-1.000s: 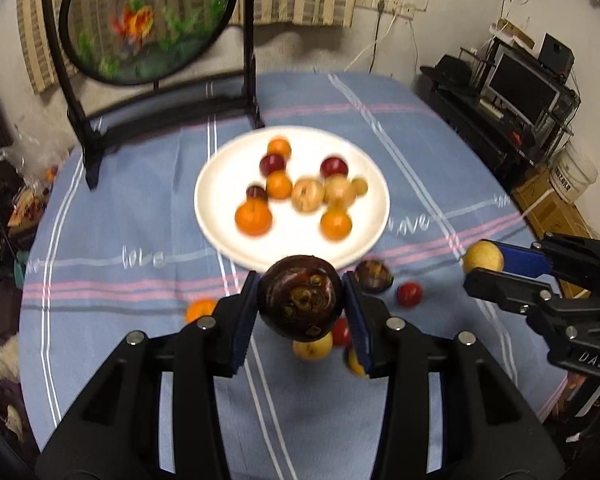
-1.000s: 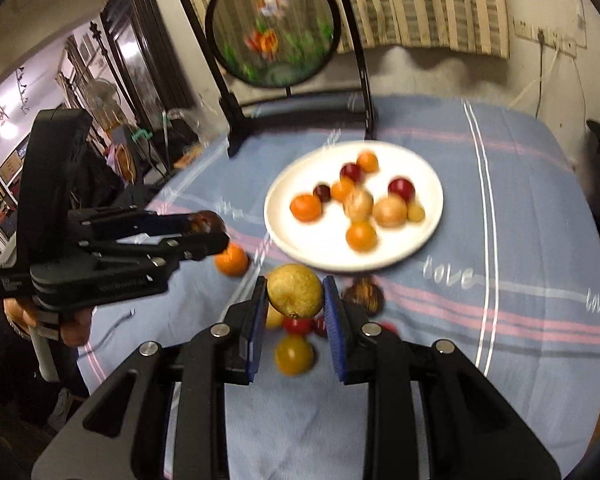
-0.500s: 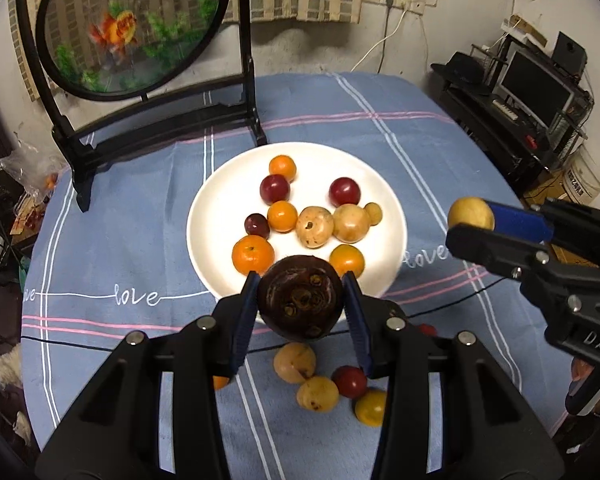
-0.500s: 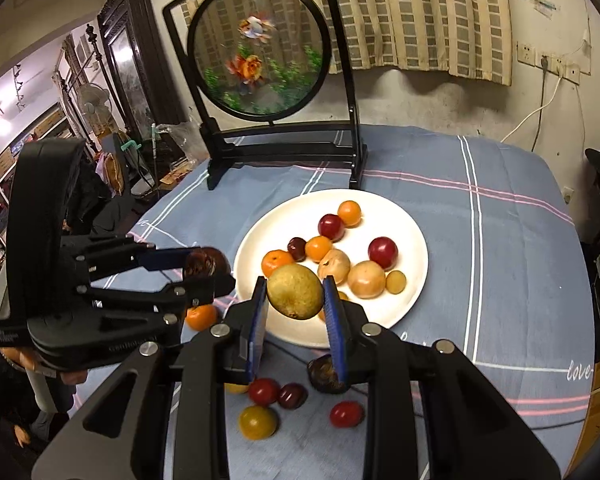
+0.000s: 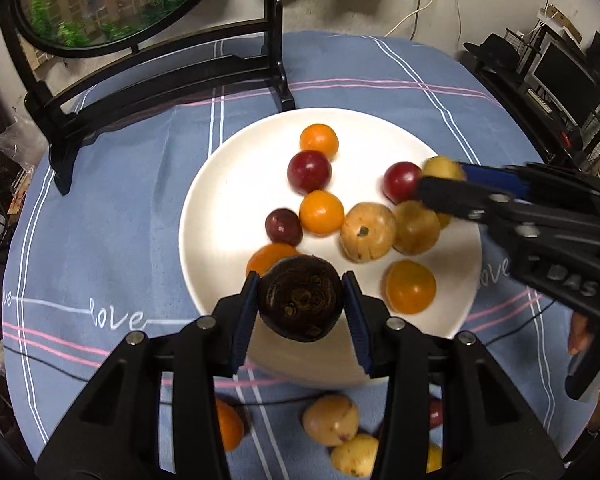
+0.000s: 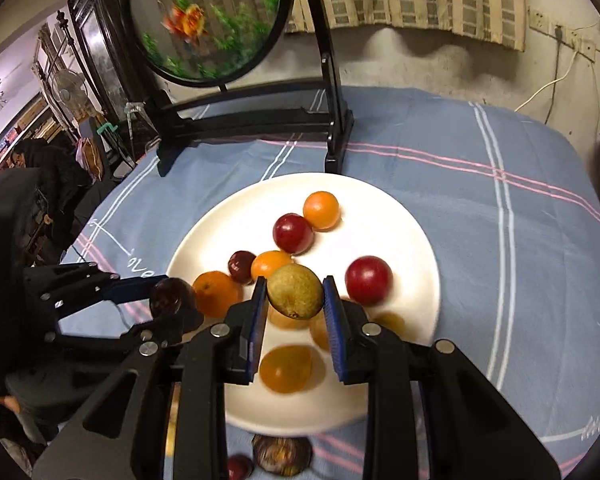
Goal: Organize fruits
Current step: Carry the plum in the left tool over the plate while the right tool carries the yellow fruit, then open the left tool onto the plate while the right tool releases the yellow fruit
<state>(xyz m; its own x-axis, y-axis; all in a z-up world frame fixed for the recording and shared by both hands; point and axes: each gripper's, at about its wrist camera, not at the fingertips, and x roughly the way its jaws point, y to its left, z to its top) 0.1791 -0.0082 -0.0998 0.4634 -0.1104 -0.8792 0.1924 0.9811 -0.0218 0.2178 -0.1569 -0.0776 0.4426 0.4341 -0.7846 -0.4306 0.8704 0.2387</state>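
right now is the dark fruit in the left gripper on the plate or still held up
Held, not on the plate. The left gripper is shut on the dark fruit, blue pads pressing both its sides, above the white plate's near rim.

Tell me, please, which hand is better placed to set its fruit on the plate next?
Right, probably. The right tongs hold the yellow fruit well over the plate, among the fruit there. The left tongs hold the dark fruit only above the near rim.

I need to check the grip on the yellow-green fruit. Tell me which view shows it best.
The right wrist view: the yellow-green fruit sits centred and sharp between the right gripper's jaws. The left wrist view shows only its blurred tip.
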